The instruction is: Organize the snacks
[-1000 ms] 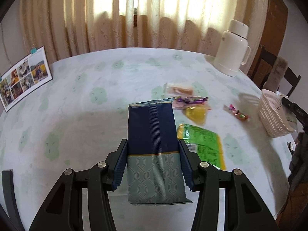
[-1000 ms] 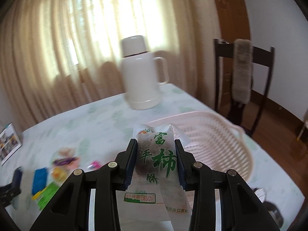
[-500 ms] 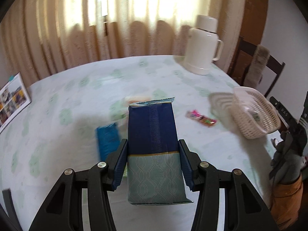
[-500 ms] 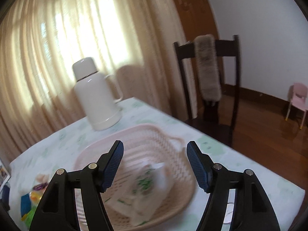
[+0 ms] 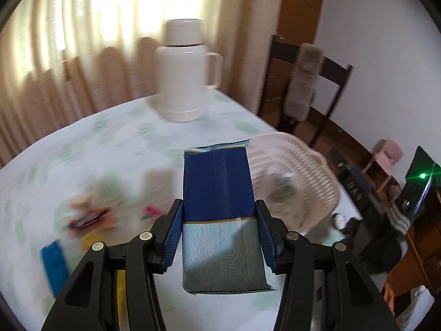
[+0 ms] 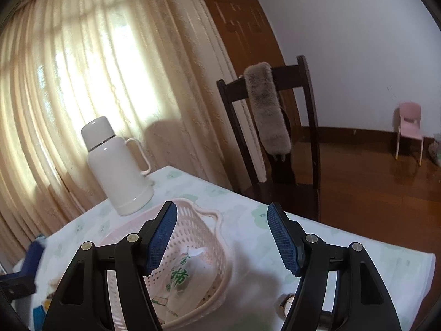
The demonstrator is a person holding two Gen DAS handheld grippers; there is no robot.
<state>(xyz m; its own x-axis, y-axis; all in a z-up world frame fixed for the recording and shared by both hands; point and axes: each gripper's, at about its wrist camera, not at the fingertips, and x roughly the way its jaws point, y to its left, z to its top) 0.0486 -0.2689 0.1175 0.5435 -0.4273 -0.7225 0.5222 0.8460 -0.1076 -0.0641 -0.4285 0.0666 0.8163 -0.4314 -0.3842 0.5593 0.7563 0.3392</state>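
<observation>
Left gripper (image 5: 219, 230): jaws clamped on the sides of a blue snack packet (image 5: 220, 215), which stood upright between the pads, its torn top edge uppermost, above the bench (image 5: 124, 143).

Right gripper (image 6: 222, 237): jaws parted with nothing between them, poised over the near side of the basket.

Basket (image 6: 204, 237): pale pink, slotted, on the bench near its right edge. Contents: one white packet with green characters (image 6: 180, 274), lying flat on the bottom. Rest of the interior unfilled.

Loose snacks (image 5: 88, 218): blurred, scattered on the bench left of the blue packet, well apart from the basket.

Flask (image 6: 118, 165): white, upright, beyond the basket, apart from it.

Edges: bench edge ran just right of the basket; a dark chair (image 6: 275, 138) stood beyond that edge. Open cloth lay between flask and basket.
</observation>
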